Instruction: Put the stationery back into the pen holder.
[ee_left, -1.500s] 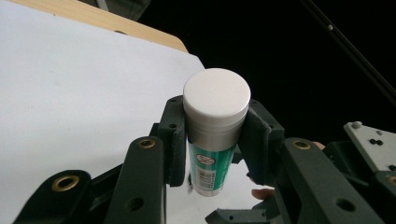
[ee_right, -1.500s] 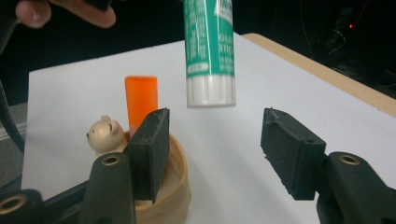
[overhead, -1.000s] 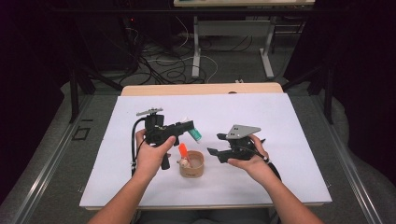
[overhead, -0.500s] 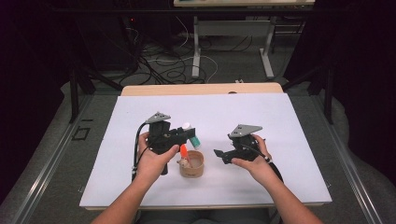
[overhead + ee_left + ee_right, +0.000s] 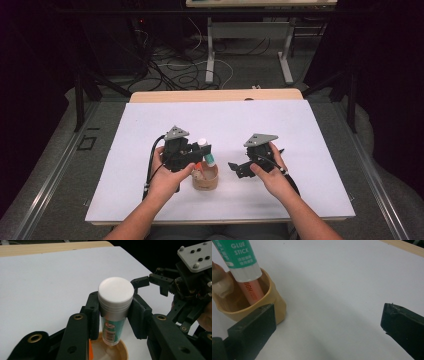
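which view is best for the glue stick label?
Right gripper view: the glue stick shows "GLUE STICK" printed large above the cup. Left gripper view shows mainly its white cap between the jaws; high view shows it tiny.

I see the white surface (image 5: 280, 130) lit bright from above, dark room all around it, soft grey shadows under my hands, close-up views a bit soft, white cap (image 5: 115, 291) sharp, black tool (image 5: 324, 327) edges near the camera blurry
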The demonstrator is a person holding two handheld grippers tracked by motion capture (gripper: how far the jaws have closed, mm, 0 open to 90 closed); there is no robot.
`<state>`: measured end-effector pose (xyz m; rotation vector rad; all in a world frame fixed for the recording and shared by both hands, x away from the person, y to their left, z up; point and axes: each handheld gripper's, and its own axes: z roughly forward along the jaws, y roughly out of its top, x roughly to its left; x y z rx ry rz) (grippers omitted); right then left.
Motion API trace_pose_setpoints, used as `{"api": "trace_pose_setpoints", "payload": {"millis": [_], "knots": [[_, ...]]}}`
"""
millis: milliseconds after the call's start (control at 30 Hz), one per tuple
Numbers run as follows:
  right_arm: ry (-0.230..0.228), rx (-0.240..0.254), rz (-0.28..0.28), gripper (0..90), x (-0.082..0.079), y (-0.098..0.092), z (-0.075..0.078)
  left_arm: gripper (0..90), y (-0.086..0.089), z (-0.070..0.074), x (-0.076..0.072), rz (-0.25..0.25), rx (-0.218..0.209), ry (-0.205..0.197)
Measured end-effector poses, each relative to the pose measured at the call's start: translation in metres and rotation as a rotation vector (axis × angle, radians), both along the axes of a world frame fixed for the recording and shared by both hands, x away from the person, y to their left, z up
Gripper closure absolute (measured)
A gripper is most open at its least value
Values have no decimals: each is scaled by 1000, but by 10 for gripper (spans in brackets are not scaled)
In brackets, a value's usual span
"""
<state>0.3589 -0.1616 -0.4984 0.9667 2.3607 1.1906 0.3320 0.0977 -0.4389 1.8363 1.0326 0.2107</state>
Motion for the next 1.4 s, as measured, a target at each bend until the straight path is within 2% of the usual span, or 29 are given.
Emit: {"api": "trace_pose_setpoints", "payload": {"millis": [133, 167, 233, 267, 333, 367, 400, 533, 567, 667, 800, 967, 1000, 1033, 1067, 1400], "knots": [[3, -4, -1, 0, 1, 0, -1, 648, -1, -3, -1, -8, 23, -3], [20, -13, 3, 0, 0, 0, -1, 648, -2, -4, -1, -12, 28, -8], [1, -12, -4, 0, 1, 0, -3, 648, -4, -6, -2, -9, 25, -3], [14, -14, -3, 0, 1, 0, -4, 649, -5, -7, -2, -13, 35, -13], [3, -24, -7, 0, 2, -1, -5, 648, -6, -9, -3, -14, 48, -20], [16, -26, -13, 0, 2, -1, -6, 648, -6, -10, -3, -23, 57, -12], [10, -32, -14, 0, 2, -1, -6, 648, -7, -11, -3, -17, 54, -24], [18, -50, -9, 0, 3, -2, -6, 648, -8, -13, -5, -25, 76, -28], [4, -38, -15, 0, 4, -2, -7, 648, -9, -14, -5, -22, 76, -34], [24, -44, -22, 0, 3, -4, -6, 648, -10, -17, -6, -30, 90, -34], [18, -37, -26, 0, 3, -4, -7, 648, -12, -21, -6, -36, 110, -47], [10, -43, -17, 0, 5, -5, -9, 648, -16, -28, -7, -47, 133, -36], [10, -43, -16, 0, 5, -5, -9, 648, -18, -29, -7, -48, 133, -38], [29, -51, -16, 0, 4, -5, -8, 648, -19, -29, -8, -48, 138, -51], [23, -38, -20, 0, 4, -5, -9, 648, -19, -29, -8, -63, 148, -56], [25, -37, -24, 0, 4, -5, -9, 646, -20, -29, -8, -54, 149, -57]]}}
